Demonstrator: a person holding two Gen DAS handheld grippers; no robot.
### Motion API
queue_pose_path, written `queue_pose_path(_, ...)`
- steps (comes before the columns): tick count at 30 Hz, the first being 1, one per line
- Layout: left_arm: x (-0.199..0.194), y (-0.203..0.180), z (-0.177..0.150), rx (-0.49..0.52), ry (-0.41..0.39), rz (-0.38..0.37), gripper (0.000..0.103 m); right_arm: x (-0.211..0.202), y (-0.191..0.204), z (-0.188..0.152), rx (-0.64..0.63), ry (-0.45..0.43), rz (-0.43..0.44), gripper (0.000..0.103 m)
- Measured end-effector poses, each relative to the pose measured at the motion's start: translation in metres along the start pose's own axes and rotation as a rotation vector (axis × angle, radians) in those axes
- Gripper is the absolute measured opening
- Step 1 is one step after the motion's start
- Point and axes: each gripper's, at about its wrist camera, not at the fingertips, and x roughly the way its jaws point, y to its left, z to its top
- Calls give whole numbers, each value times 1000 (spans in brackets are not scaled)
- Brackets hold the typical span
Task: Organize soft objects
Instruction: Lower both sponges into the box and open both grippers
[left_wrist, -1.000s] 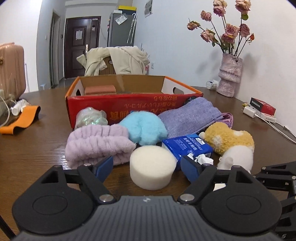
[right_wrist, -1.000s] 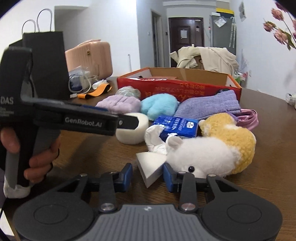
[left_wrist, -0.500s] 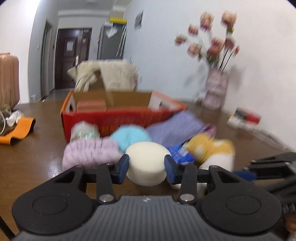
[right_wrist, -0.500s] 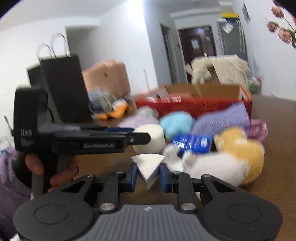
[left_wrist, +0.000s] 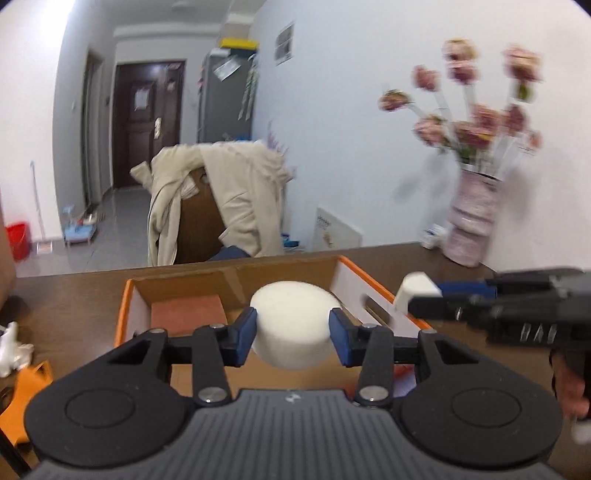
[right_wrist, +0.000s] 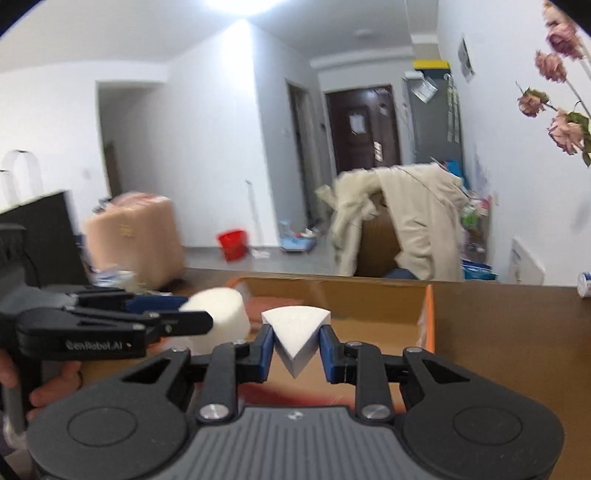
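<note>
My left gripper (left_wrist: 293, 334) is shut on a round white sponge (left_wrist: 293, 321) and holds it above the open orange cardboard box (left_wrist: 127, 314). My right gripper (right_wrist: 295, 345) is shut on a white wedge-shaped sponge (right_wrist: 295, 330) and holds it over the same box (right_wrist: 428, 314). The right gripper also shows at the right of the left wrist view (left_wrist: 417, 291), and the left gripper with its round sponge (right_wrist: 218, 314) shows at the left of the right wrist view. A reddish-brown block (left_wrist: 188, 314) lies inside the box. The other soft objects are out of view.
A pink vase of dried roses (left_wrist: 472, 221) stands on the brown table at the far right. An orange band (left_wrist: 26, 391) lies at the left. A chair draped with a beige coat (left_wrist: 221, 199) stands behind the table. A pink suitcase (right_wrist: 136, 236) is at the left.
Both grippers shut on their sponges, lifted them off the table and moved forward over the box. The pile of soft objects has dropped out of view.
</note>
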Motion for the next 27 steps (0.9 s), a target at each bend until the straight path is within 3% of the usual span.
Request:
queue_pose_path(7,142,56,36,-134,156,114,44,153,-57,41,85,225,-80,27)
queue_pose_path(10,172,65,38,-139,194,123,47,212,-65,45,117,321,-83,27)
queue_pose_path(13,182,66,39,-134,174,121,54,250,-55,42,55,392,-67,30)
queue_pose_path(15,185,67,37,-144,176,95,63,264,-45,37,32,419,-40,41)
queue_pose_path(16,186,68,36,-151,181,78,71,269,-42,35,29,437,-19,55)
queue_pose_path(17,186,67,34,-160,183,75,74,273,-39,36,38,449,1,59)
queue_pose_path(22,169,64,35,-141,157,102,77,255,-28,43,4,408,-19,67)
queue_pose_path(27,131,62,47,-150,123,149,80,209,-34,57,-2,363,-44,72)
